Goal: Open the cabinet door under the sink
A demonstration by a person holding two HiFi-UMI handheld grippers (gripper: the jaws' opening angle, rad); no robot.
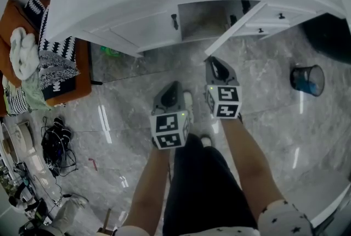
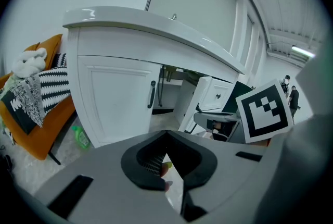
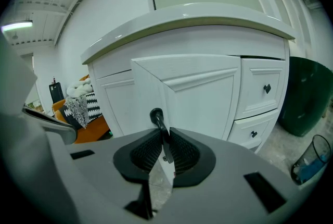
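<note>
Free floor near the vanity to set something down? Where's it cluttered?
Bare floor lies between the open door and the bin, and in front of the closed door, right of the bench. Crowded: cables along the left edge, and a green bottle beside the bench.

The floor (image 1: 126,108) is of glossy grey tiles with a marble pattern. On it stands a white vanity cabinet (image 1: 142,26), and a green bottle (image 1: 111,51) lies just beside the cabinet's left end. An orange bench (image 1: 83,76) stands at the left, with a tangle of black cables (image 1: 56,144) near it. A small see-through bin (image 1: 307,80) with something blue inside stands at the right.
</note>
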